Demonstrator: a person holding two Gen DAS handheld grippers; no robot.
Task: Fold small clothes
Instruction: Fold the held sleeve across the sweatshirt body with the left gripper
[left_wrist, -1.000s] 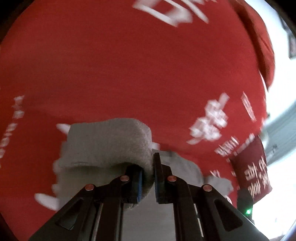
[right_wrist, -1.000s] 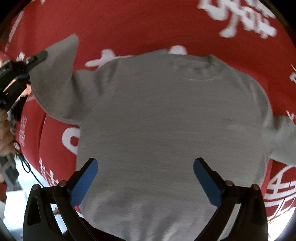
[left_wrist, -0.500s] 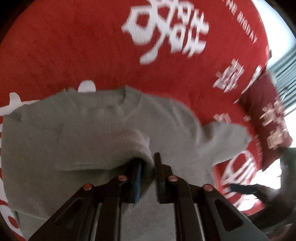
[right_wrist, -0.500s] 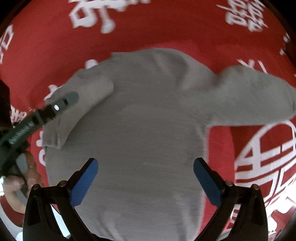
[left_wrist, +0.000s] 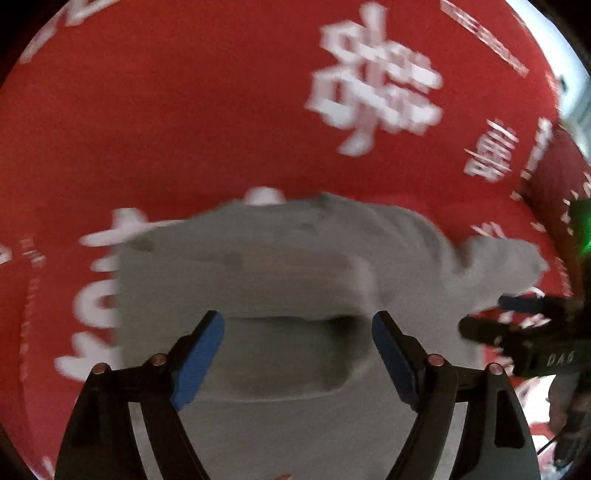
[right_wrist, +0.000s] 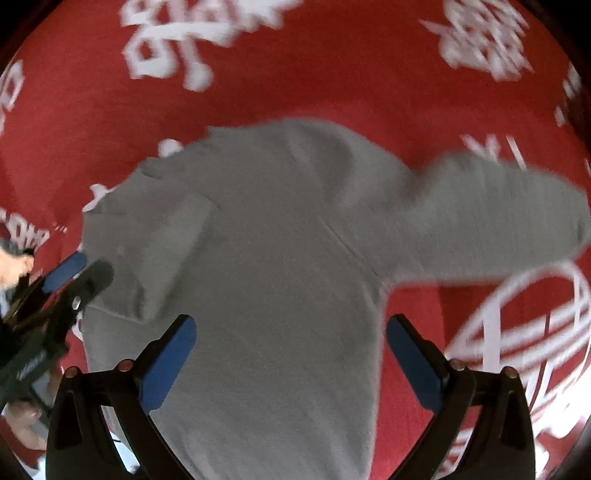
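1. Left wrist view: a red cloth (left_wrist: 184, 129) printed with white characters spreads far past both fingers on every side and carries everything else.
2. On it lies a grey sweater (left_wrist: 295, 258), flat, its body running from under the fingers forward to the neckline.
3. One sleeve (left_wrist: 288, 354) is folded across the body and rests between the left gripper (left_wrist: 297, 360) fingers, which stand wide apart with nothing in them.
4. Right wrist view: the other sleeve (right_wrist: 498, 210) stretches out beyond the right-hand finger, onto the cloth.
5. That view's right gripper (right_wrist: 291, 365) hangs over the sweater's lower body, fingers spread and empty.
6. Both frames are blurred, so the knit and print stay vague.
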